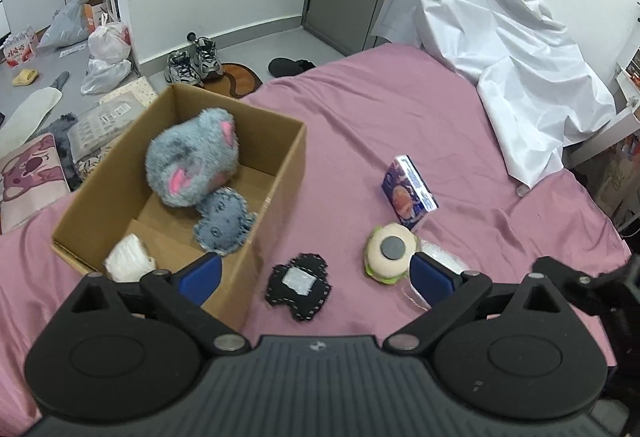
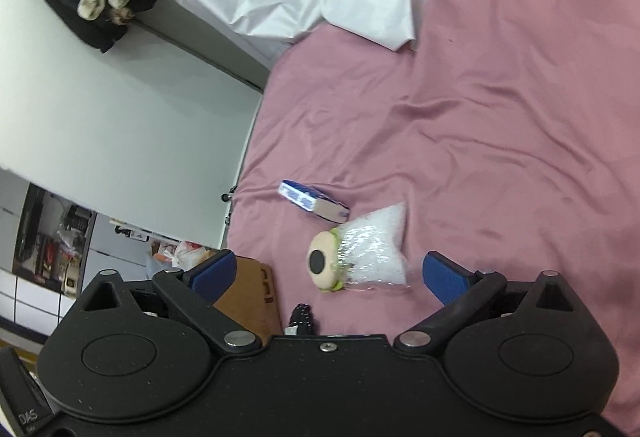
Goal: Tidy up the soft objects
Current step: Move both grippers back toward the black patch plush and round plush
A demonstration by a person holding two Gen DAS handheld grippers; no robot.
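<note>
Left wrist: showing plush toys (image 1: 192, 157) boxed (image 1: 280, 173); black patch (image 1: 299, 287), burger toy (image 1: 389, 251) waiting; both grippers (image 1: 316, 271) (image 2: 328, 273) spreading wide, empty.

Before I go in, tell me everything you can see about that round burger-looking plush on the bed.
The burger plush is a small round cushion: cream bun, green frill at the rim, dark grey disc centred on its face. It looks soft and is tipped on edge on the pink sheet, a clear plastic packet pressed against its back. The blue carton lies just beyond. No tongs touch it.
</note>
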